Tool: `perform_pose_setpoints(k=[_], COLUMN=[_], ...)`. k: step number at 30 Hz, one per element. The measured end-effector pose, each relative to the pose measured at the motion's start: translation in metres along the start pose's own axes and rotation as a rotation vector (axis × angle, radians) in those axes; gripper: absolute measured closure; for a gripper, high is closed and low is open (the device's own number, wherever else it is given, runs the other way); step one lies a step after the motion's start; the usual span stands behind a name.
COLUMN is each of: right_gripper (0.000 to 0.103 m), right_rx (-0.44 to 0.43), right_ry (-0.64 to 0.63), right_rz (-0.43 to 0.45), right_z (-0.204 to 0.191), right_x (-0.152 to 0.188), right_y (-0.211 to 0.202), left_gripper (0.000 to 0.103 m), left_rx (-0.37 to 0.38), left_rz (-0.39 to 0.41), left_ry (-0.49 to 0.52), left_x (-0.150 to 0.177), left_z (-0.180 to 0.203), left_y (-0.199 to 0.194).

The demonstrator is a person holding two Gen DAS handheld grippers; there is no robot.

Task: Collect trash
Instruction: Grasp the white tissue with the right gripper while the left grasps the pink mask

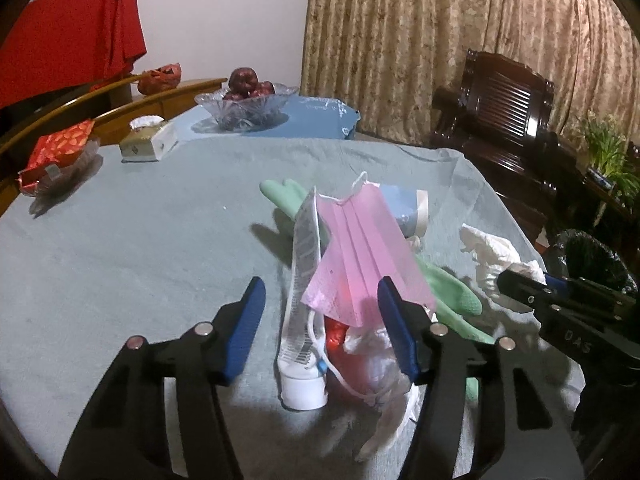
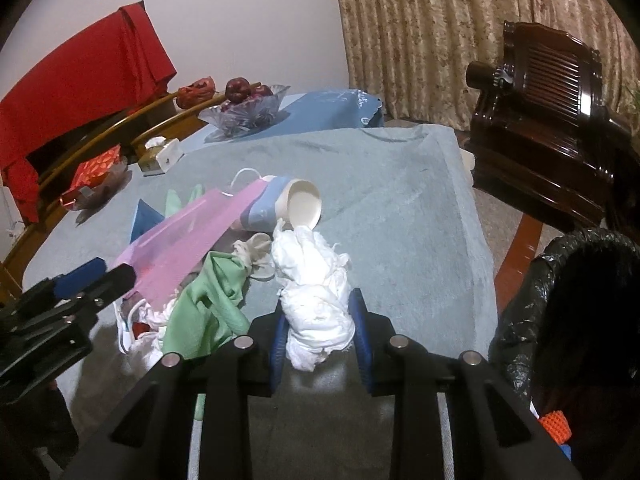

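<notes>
A trash pile lies on the grey-blue tablecloth (image 1: 140, 240). In it are a pink face mask (image 1: 360, 248), a white toothpaste tube (image 1: 300, 280) standing on its cap, a green rubber glove (image 2: 208, 300) and a tipped paper cup (image 2: 296, 204). My left gripper (image 1: 320, 286) straddles the tube and mask. Its left pad stands clear of the tube and its right pad is at the mask's edge, so it is open. My right gripper (image 2: 318, 302) is shut on a crumpled white tissue wad (image 2: 316, 280) at the pile's right side.
A bin lined with a black bag (image 2: 568, 300) stands off the table's right edge. A dark wooden chair (image 2: 548, 120) is behind it. At the far left sit a glass fruit bowl (image 1: 244, 108), a tissue box (image 1: 150, 142) and a red packet (image 1: 56, 152).
</notes>
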State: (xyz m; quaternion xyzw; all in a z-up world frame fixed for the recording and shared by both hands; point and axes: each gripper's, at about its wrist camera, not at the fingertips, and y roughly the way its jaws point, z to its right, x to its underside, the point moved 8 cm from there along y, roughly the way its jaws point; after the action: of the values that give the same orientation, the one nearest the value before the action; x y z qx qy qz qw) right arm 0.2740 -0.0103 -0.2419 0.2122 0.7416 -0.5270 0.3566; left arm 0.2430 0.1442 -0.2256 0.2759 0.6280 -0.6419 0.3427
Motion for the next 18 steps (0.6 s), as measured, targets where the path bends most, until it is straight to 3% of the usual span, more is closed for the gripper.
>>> perform_pose_setpoints(k=[6,8,13,18], right_gripper=[0.074,0.074,0.074,0.074], right_rx=[0.000,0.000,-0.001,-0.006], right_ry=[-0.004,-0.004,-0.004,-0.009], right_rz=[0.005,0.007,0.018,0.033], right_z=[-0.001,0.000,0.000,-0.001], right_x=[0.000,-0.001,-0.003,-0.008], right_y=[-0.001,-0.003,-0.009,-0.017], left_gripper=[0.075,0.078,0.098,0.099], left_rx=[0.020,0.021,0.031,0.029], left_rz=[-0.019,-0.015,-0.009,0.025], left_ry=[0.009,0.016,0.024,0.028], left_x=[0.002,0.002,-0.001,-0.011], left_z=[0.005,0.007,0.011,0.012], left_y=[0.006,0.005,0.001,-0.012])
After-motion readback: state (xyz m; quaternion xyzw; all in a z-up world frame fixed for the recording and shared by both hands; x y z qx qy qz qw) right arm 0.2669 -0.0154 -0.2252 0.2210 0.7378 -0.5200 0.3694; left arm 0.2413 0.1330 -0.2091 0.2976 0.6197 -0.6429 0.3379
